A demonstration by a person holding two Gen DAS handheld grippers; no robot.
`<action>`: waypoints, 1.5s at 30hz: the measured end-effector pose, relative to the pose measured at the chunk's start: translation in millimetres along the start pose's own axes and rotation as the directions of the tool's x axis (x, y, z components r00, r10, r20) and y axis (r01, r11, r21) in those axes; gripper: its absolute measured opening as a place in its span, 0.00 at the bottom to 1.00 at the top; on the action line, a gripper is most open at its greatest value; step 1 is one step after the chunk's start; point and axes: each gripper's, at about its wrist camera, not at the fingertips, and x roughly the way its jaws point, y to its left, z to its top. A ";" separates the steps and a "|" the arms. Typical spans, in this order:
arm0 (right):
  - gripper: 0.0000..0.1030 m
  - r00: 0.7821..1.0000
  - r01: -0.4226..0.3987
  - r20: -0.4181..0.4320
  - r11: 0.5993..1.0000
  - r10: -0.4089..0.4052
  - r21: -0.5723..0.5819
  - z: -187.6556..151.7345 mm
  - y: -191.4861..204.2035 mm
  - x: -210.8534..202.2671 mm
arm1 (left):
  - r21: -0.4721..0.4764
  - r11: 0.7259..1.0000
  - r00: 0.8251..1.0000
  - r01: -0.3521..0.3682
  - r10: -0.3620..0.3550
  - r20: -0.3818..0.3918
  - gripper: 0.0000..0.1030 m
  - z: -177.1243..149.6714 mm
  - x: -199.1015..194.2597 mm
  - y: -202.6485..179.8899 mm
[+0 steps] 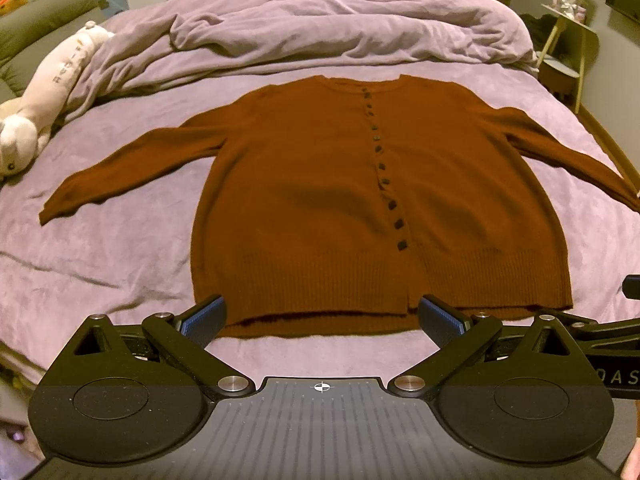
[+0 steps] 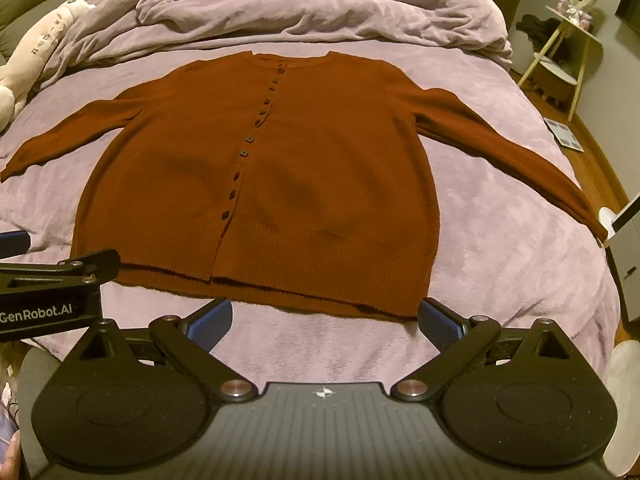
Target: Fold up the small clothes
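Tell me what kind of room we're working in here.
Most likely a bedroom. The brown cardigan lies spread flat on a bed covered in a lilac sheet, with a rumpled duvet behind it, a plush toy at the left edge, and a small side table beyond the bed.

Bed (image 1: pixel 120 248): covered by a lilac sheet, lightly creased. Duvet (image 1: pixel 320 28): same lilac, bunched in heavy folds across the far half of the bed. Plush toy (image 1: pixel 44 92): long, cream-coloured, lying along the bed's left edge, partly against the duvet, with printed characters on its body. Side table (image 2: pixel 568 40): pale wooden legs, standing on the floor off the bed's far right corner, carrying small wrapped items. Scale (image 2: pixel 564 132): flat on the wooden floor beside the bed.
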 end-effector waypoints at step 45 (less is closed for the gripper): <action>0.96 1.000 0.002 -0.004 1.000 -0.002 0.015 0.9 -5.4 5.7 | -0.024 1.000 0.999 0.016 -0.017 -0.049 1.00 1.4 12.6 2.1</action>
